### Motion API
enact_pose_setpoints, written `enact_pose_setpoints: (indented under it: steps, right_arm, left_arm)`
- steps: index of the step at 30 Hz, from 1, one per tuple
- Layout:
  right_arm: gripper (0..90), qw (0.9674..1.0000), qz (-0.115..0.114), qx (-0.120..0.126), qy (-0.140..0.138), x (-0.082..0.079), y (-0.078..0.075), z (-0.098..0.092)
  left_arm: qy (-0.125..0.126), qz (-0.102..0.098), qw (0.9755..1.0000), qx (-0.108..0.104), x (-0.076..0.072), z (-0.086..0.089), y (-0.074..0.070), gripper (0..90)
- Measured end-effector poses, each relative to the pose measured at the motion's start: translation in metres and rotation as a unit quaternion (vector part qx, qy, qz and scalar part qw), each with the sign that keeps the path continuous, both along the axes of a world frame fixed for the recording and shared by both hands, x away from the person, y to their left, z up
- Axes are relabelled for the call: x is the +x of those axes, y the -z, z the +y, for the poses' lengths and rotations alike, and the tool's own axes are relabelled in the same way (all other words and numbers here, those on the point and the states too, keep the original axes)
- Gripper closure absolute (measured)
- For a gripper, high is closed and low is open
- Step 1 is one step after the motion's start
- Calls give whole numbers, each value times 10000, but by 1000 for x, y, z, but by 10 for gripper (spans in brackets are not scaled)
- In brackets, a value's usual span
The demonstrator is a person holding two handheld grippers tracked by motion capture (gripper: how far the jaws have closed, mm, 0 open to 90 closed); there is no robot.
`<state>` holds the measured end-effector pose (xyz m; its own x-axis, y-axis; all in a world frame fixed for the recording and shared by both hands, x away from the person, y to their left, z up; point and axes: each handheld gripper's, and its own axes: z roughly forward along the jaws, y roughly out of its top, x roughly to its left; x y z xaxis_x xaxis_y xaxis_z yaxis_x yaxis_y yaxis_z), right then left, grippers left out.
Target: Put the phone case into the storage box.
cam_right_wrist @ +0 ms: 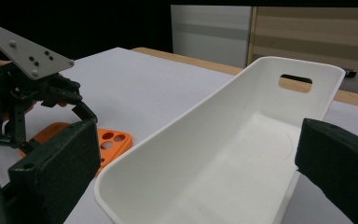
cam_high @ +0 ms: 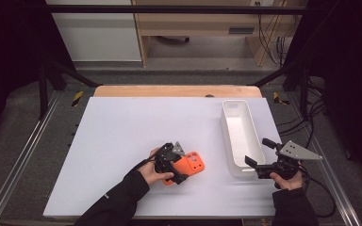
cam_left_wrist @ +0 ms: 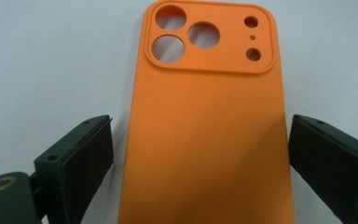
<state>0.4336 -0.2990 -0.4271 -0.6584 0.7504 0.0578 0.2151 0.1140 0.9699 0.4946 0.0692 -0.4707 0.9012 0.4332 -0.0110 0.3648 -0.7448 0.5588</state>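
- Lying flat on the white desk (cam_high: 122, 132): orange phone case (cam_left_wrist: 205, 140), back face up, toward the near edge and a little right of the middle.
- No brand, label or writing readable on the case, the bin or either gripper.
- Long axis of the case, in the left gripper view, running straight away from the jaws; camera cut-out end farthest from the gripper, plain end nearest.
- In the high view, cut-out end toward the desk's right edge, plain end under the left gripper (cam_high: 172, 162).
- Left gripper jaws released, one on each long side of the case; narrow strip of desk visible between each pad and the case edge, no contact.
- Right gripper (cam_high: 259, 157) released too, jaws set wide at the near end of the white bin (cam_high: 238, 127); bin's near end wall between them, not pressed.
- Bin standing along the right edge of the desk, long axis from near to far, handle slot in the far end wall.
- Case and bin well apart, bare strip of desk between them.
- Open room: wide bare desk from the left edge to the middle and up to the far edge; little room between the bin and the right edge.
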Motion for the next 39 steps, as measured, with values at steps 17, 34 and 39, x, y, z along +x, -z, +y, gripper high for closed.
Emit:
enact_pose_setpoints:
  steps: [17, 34, 39]
  right_arm:
    - [4, 10000, 21, -13, -11, 0, 0, 0]
    - [4, 10000, 33, -18, -22, 1, 1, 1]
    - [4, 10000, 37, -21, -14, 1, 0, 1]
  left_arm:
    - [167, -11, 9994, 288, 1, -4, -1, 104]
    - [268, 37, 9987, 442, 3, -7, -3, 107]
    - [282, 41, 9986, 435, 2, -7, -3, 137]
